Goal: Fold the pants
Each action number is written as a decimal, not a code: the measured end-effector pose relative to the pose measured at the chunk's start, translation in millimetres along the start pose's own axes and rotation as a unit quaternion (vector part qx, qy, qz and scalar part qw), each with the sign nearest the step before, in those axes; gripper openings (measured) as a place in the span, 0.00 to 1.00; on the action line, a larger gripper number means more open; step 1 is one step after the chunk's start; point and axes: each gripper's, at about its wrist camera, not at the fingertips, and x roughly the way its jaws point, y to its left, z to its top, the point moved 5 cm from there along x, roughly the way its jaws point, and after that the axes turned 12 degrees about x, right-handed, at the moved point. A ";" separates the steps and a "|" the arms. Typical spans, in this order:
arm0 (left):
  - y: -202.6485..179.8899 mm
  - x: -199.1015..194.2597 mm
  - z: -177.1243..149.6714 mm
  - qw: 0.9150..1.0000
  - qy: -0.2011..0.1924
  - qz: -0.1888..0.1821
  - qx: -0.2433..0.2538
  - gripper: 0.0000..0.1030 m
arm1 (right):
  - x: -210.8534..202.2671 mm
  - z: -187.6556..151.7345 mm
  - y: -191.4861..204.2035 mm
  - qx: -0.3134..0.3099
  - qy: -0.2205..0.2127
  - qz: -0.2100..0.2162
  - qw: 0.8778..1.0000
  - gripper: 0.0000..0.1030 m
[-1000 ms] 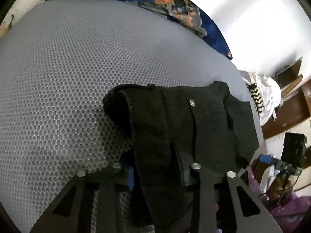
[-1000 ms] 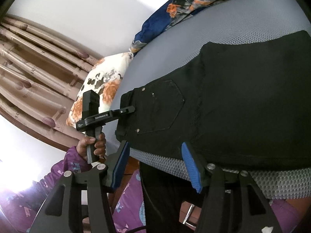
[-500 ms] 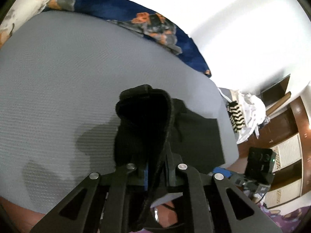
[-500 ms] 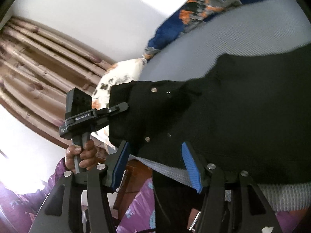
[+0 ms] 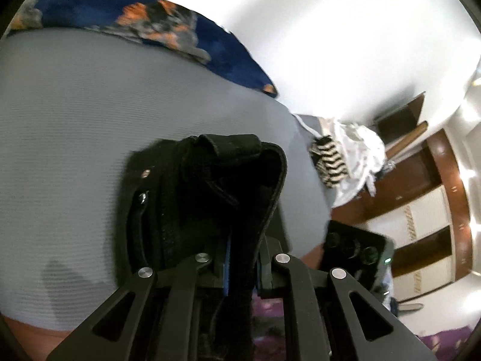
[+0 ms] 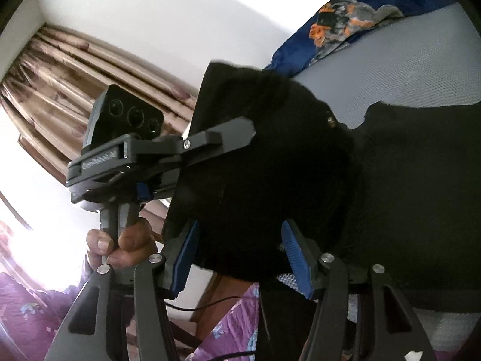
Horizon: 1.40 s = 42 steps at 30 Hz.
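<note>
Two hand-held grippers work one pair of black pants (image 5: 204,198) over a grey mesh bed (image 5: 66,126). Left hand-held gripper (image 5: 240,266): jaws narrow, clamped on a bunched fold of the pants' waist end, which rises ahead of its fingers; a rivet shows left of the fold. Rest of the pants lies on the bed beyond and right of it. Right hand-held gripper (image 6: 240,255): blue pads (image 6: 296,254) apart, jaws opening, black cloth hanging between them; contact with the pads cannot be told. In the right wrist view the left hand-held gripper sits ahead and left, its finger against the cloth, a hand (image 6: 120,245) on its grip. Blue floral blanket (image 5: 180,36) lies far beyond on the bed. Curtain (image 6: 75,69) left of the right hand-held gripper.
</note>
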 end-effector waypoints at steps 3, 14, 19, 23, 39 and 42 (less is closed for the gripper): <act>-24.5 29.3 15.2 1.000 0.000 -0.023 0.002 0.12 | -30.2 15.8 -14.9 0.018 -0.023 0.012 1.000 0.62; -76.3 177.7 46.0 0.997 0.055 -0.049 0.023 0.16 | -134.5 47.5 -124.1 0.108 -0.084 -0.015 0.991 0.71; -83.9 230.0 41.2 0.992 0.074 -0.099 0.012 0.16 | -157.7 33.7 -174.5 0.191 -0.104 0.012 0.976 0.71; -101.6 241.3 45.0 0.991 0.078 -0.098 0.039 0.16 | -163.0 26.6 -185.1 0.215 -0.103 0.034 0.971 0.71; -23.4 126.3 3.9 0.987 0.006 0.153 0.048 0.65 | -158.7 25.3 -166.0 0.126 -0.083 -0.110 0.982 0.15; -2.8 119.5 -13.5 0.984 0.009 0.176 0.031 0.65 | -171.8 10.5 -164.0 0.123 -0.092 -0.108 0.982 0.15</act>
